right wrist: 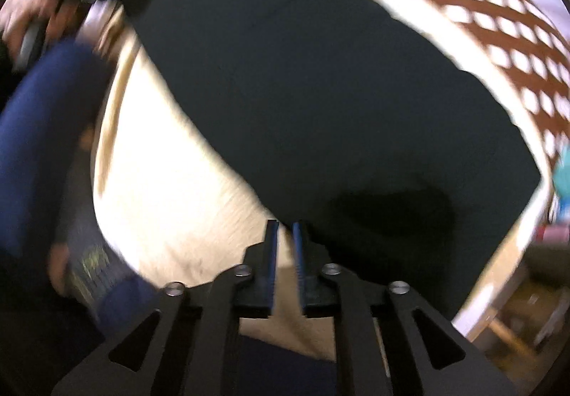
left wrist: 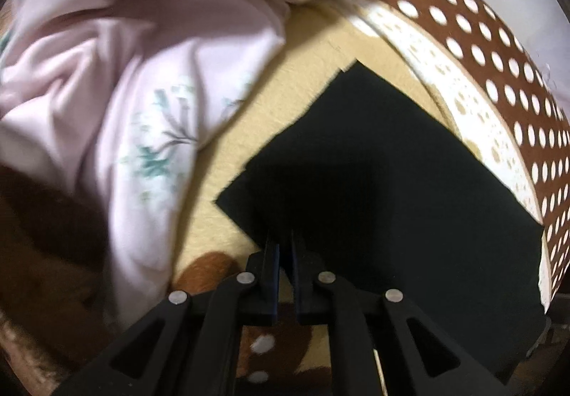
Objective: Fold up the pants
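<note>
While the dark pants (left wrist: 374,161) lie flat as a neat, straight-edged rectangle on the cream blanket (left wrist: 310,40), beside its brown polka-dot border (left wrist: 498,50), the folding looks largely done; at most a last fold or some smoothing seems left. The left gripper (left wrist: 285,239) hovers at the pants' near edge, jaws narrow with a slim gap and nothing visibly pinched. The right gripper (right wrist: 285,228) stands likewise narrow and empty by the fabric's near edge. A crumpled pink sheet (left wrist: 117,82) lies just beside the pants.
</note>
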Tool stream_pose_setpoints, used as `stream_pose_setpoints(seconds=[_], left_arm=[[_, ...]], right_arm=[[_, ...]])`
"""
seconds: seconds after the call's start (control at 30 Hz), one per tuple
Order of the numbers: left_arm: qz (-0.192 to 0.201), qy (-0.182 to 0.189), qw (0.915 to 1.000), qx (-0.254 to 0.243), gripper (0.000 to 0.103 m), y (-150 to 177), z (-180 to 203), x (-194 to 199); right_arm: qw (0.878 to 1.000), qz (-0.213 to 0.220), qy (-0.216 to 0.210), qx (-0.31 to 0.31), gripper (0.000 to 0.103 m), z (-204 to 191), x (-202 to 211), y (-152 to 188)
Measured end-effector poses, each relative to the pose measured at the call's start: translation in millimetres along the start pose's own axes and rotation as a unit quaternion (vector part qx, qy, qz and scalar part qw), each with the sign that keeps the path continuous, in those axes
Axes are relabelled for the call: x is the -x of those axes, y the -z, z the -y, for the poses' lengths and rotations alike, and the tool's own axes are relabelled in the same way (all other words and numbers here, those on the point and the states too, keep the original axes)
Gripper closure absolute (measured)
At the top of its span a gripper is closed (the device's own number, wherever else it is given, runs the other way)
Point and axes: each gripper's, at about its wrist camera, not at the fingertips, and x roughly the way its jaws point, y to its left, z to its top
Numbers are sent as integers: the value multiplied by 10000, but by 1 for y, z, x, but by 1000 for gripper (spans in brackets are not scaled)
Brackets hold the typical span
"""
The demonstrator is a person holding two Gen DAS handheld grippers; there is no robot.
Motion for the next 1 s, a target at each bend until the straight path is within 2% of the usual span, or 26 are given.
stream_pose_setpoints(seconds=[0.07,0.13,0.23,0.3,0.33,0.4,0.43,0.53,0.6,0.67,0.7,0.77,0.87,1.0], left_arm=[[221,-32,9997,107,93,2,-4,13],[516,-44,9986,95,93,5,0,30],[832,261,9961,-96,93,8,19,50],[826,561,9945,-302,93,10,35,55],[735,743,9937,-408,93,11,46,54],[392,1082,9915,-613,93,12,62,39],[171,1142,9911,-668,93,15,69,28],[-111,835,9936,-749,93,24,79,10],[-254,825,9933,-772,93,27,81,-1],[-439,721,9938,-722,93,31,80,-10],[-346,707,9940,-760,93,33,81,-5],[-58,939,9907,-980,93,40,92,14],[110,1323,9827,-1293,93,56,115,34],[186,1403,9718,-1884,93,88,148,45]], right_arm=[[9974,258,136,-659,89,30,11,0],[9917,336,233,-1223,89,57,13,7],[9819,456,249,-1822,89,85,10,9],[9766,282,180,-2124,89,97,-2,10],[9733,168,195,-2282,89,101,-8,13],[9627,228,-39,-2695,89,117,-9,19],[9600,274,-96,-2786,89,119,-7,20],[9594,521,58,-2773,89,122,7,23],[9548,670,259,-2885,82,132,17,25],[9479,725,315,-3086,65,146,25,32],[9468,728,385,-3112,65,151,28,32],[9479,822,327,-3062,65,157,33,30],[9482,992,115,-3014,65,140,32,16],[9536,1042,-3,-2825,65,104,27,8]])
